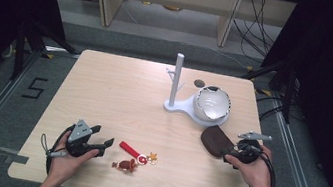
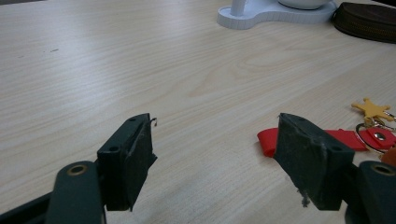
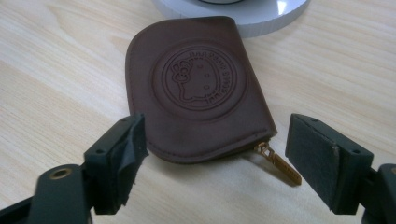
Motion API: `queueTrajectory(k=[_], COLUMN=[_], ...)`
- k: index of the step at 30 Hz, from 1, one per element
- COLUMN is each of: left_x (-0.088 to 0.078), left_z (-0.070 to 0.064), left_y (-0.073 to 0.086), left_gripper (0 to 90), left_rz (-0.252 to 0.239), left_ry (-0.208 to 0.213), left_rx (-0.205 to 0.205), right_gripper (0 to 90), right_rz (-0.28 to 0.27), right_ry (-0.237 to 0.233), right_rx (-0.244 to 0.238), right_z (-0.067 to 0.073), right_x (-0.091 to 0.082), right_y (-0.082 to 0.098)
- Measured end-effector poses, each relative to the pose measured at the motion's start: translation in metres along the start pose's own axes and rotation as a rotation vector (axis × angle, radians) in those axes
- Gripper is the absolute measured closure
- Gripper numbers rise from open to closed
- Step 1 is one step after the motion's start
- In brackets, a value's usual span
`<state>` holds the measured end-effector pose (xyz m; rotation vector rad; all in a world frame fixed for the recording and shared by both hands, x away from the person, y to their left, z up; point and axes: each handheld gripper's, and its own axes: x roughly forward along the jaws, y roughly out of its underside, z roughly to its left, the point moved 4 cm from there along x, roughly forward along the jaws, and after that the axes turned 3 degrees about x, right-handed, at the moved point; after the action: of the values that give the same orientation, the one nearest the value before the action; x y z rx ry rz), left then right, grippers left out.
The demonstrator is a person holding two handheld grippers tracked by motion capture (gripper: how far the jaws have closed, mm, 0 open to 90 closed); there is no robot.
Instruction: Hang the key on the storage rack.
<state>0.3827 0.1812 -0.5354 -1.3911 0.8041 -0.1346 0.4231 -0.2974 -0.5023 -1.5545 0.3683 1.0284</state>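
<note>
Pale wood-grain table (image 1: 118, 96) under rounded embossed brown leather pouch (image 3: 201, 88), brass zipper-pull (image 3: 279, 164).

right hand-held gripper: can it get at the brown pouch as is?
Probably yes. The right hand-held gripper is open, its jaws standing to either side of the brown pouch's near edge, with bare table between. Nothing lies across the pouch; the white stand sits just beyond it.

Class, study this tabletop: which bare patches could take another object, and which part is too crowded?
Free: the table's far-left stretch, from the white stand to the left edge, and the near-right strip between the keychain and the right hand-held gripper. Crowded: the right side, where stand, bowl and brown pouch cluster.
</note>
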Motion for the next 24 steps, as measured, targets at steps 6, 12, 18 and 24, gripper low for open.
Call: queueTrajectory(k=[6, 12, 18, 24], left_x=[0.000, 0.000, 0.000, 0.001], left_z=[0.001, 0.001, 0.001, 0.001], left_y=[-0.002, -0.001, -0.001, 0.000], left_gripper=[26.9, 26.9, 26.8, 26.8], left_rz=[0.003, 0.003, 0.003, 0.000], left_ry=[-0.002, -0.001, -0.004, 0.002], left_rx=[-0.003, 0.003, 0.000, -0.004], right_gripper=[20.5, 21.2, 20.2, 18.6], right_rz=[0.067, 0.104, 0.158, 0.188], right_ry=[-0.069, -0.098, -0.159, -0.237], right_rx=[0.052, 0.066, 0.081, 0.128], right_z=[-0.006, -0.019, -0.026, -0.032], right_x=[0.011, 0.027, 0.039, 0.046], right_y=[-0.013, -0.025, -0.030, -0.030])
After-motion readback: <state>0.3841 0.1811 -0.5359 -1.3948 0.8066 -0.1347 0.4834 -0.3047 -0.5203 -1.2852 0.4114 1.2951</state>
